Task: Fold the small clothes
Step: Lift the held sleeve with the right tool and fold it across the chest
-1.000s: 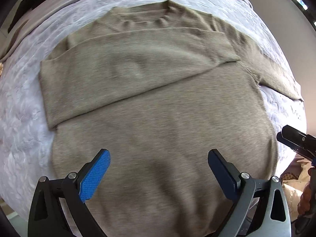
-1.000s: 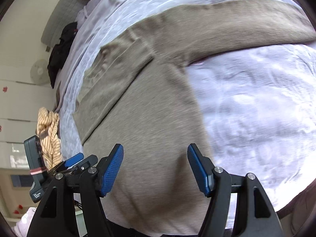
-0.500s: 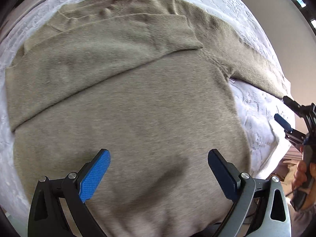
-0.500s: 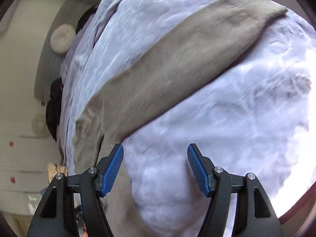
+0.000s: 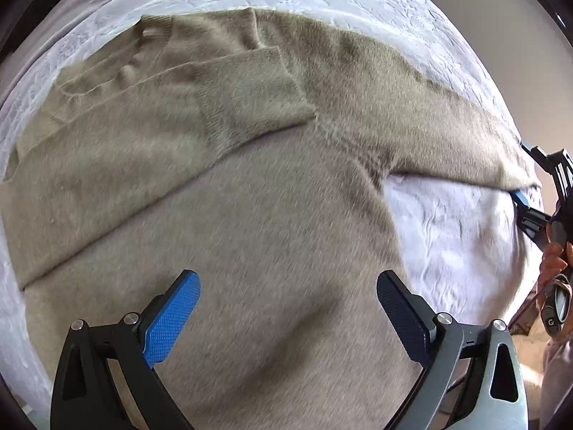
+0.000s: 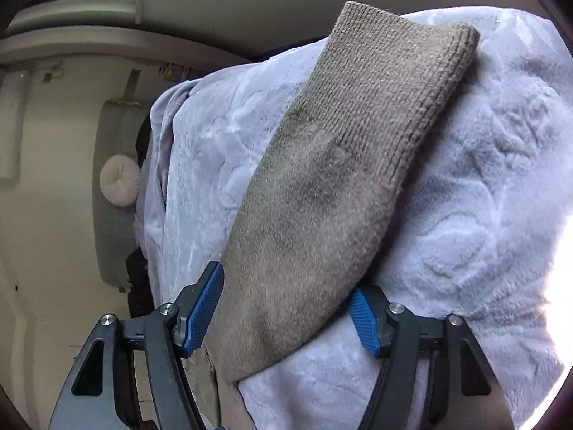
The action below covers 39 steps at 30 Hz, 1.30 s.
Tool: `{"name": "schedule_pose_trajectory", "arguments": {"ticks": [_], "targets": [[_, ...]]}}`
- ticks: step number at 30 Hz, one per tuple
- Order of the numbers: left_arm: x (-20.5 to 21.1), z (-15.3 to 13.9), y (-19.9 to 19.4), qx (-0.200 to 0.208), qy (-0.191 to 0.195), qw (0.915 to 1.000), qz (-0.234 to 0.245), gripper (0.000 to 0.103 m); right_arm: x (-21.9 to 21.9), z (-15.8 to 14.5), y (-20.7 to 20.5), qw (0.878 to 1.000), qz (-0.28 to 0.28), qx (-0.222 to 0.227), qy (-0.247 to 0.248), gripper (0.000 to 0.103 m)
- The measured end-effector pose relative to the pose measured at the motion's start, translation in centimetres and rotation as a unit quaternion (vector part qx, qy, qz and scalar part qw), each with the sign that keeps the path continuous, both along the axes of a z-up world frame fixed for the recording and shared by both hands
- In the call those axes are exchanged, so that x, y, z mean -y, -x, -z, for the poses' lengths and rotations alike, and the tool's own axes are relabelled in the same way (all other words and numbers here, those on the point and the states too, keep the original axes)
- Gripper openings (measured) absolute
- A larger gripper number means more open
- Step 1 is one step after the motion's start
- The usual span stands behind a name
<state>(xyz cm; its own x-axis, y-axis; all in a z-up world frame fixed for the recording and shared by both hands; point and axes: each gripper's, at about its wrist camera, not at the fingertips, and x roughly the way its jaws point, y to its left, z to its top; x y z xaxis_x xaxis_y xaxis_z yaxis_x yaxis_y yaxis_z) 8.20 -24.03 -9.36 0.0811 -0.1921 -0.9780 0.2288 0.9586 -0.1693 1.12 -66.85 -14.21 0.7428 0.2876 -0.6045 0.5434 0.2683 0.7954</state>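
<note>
Handling like any soft knit, the sweater (image 5: 272, 222) looks light and limp, fuzzy rather than slippery, so it should drape and sag from whatever point lifts it; the ribbed cuff (image 6: 397, 82) seems the firmer, less stretchy place to take hold, and a pinch across the sleeve's full width should carry it over without bunching. It lies flat on the bed's pale embossed blanket (image 5: 451, 236); one sleeve (image 5: 143, 136) is already folded across the chest, ahead of the left tongs (image 5: 288, 313) and towards their left. Those tongs stand wide apart above the sweater's body, gripping nothing. The other sleeve (image 6: 322, 215) runs straight ahead between the fingers of the right tongs (image 6: 286, 313), its cuff far beyond their tips; these tongs are apart too, straddling the sleeve, one finger (image 6: 206, 308) just beside its edge, the other partly tucked under the opposite edge; not yet clamped, I judge.
</note>
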Motion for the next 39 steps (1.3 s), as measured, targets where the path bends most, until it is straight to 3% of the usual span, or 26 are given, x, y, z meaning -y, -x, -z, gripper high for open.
{"name": "schedule_pose_trajectory", "arguments": {"ticks": [3,5,7,9,15,19,22,28,33,39], "targets": [[1.0,-0.2,-1.2,0.016,0.007,0.9998,-0.006,0.099,0.2,0.1,-0.5,0.999,0.019,0.021,-0.017,0.069],[1.5,-0.8,-2.0,0.041,0.002,0.9991,-0.012,0.099,0.2,0.1,-0.8,0.998,0.031,0.033,-0.032,0.056],[2.1,-1.3,-3.0,0.067,-0.002,0.9976,-0.015,0.099,0.1,0.1,-1.3,0.997,0.036,0.043,-0.050,0.022],[2.8,-1.5,-4.3,0.089,-0.009,0.9958,-0.021,0.099,-0.1,0.0,-1.8,0.996,0.033,0.051,-0.059,0.011],[4.5,0.0,-7.1,0.113,-0.023,0.9931,-0.020,0.099,-1.8,-2.5,-3.9,0.989,0.007,0.123,-0.081,0.009],[6.1,2.7,-6.8,0.097,-0.064,0.9929,0.023,0.099,-3.7,-5.2,-5.9,0.980,-0.021,0.174,-0.092,0.009],[5.5,1.9,-5.9,0.111,-0.053,0.9918,0.035,0.099,-5.3,-7.0,-7.4,0.976,-0.047,0.195,-0.088,0.009],[-0.5,-1.3,-4.8,0.125,-0.005,0.9922,0.000,0.099,-11.1,-10.8,-12.0,0.965,-0.124,0.222,-0.062,0.009],[-7.6,-3.1,-4.0,0.151,-0.014,0.9880,-0.030,0.099,-19.0,-13.2,-15.8,0.949,-0.223,0.223,-0.011,0.009],[-16.1,-2.8,-3.2,0.157,-0.037,0.9824,-0.094,0.099,-31.3,-12.8,-19.7,0.915,-0.352,0.193,0.047,0.010]]}}
